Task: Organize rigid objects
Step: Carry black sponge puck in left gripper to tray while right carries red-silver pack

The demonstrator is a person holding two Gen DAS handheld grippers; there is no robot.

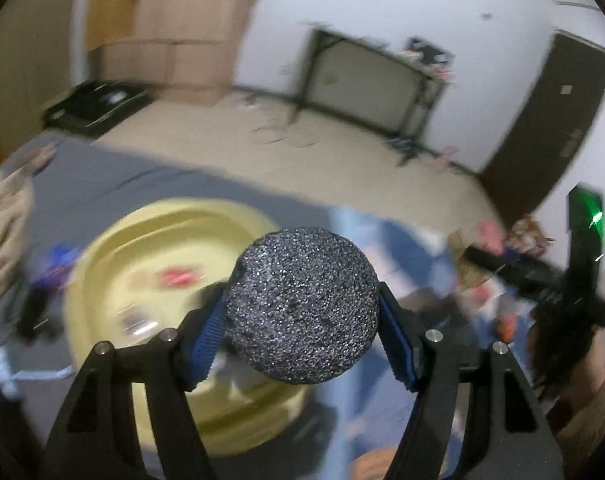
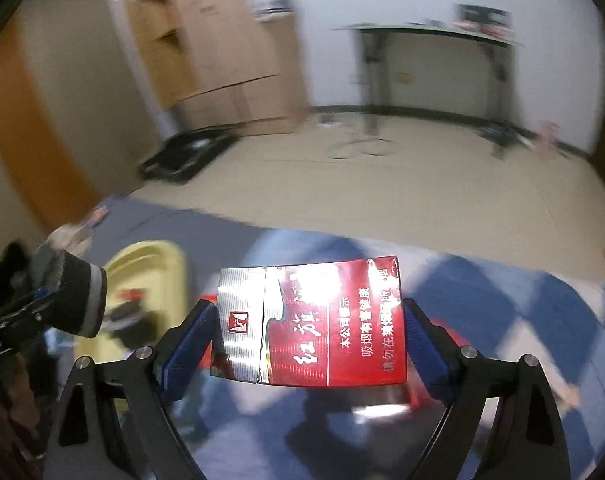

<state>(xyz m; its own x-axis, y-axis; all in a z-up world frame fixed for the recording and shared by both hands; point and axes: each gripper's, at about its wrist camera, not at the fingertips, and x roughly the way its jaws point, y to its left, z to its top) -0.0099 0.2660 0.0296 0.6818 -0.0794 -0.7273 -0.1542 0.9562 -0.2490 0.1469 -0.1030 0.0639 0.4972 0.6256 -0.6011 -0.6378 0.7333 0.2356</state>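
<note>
on the left, the yellow tray [image 1: 102, 264] sits on the grey cloth [image 1: 142, 176] with a few small things already in it, a red one among them, though blur hides what they are. that suggests part of the sorting is done. a blue item [image 1: 60, 258] lies just outside the tray's left rim, and blurred dark pieces lie near it, so some work seems left there.

the left gripper [image 1: 302, 322] is clamped on a dark glittery round puck [image 1: 302, 308], its blue pads [image 1: 208, 336] pressing both sides. the puck hangs over the tray's right edge, not yet set down. in the right wrist view the same puck [image 2: 76, 296] shows at the left edge, beside the tray [image 2: 150, 268].

further right, the right gripper [image 2: 308, 340] holds a red and silver cigarette pack [image 2: 310, 324] across its width, pads touching both short ends. the pack is up in the air above the blue and white checked cloth [image 2: 542, 320], right of the tray.

at the far right of the left view, more small items [image 1: 494, 236] lie scattered and blurred on the cloth, still to be collected.

my judgement: the task is in its middle stretch, with two objects in hand and waiting to be placed, and loose ones remaining on both sides.
</note>
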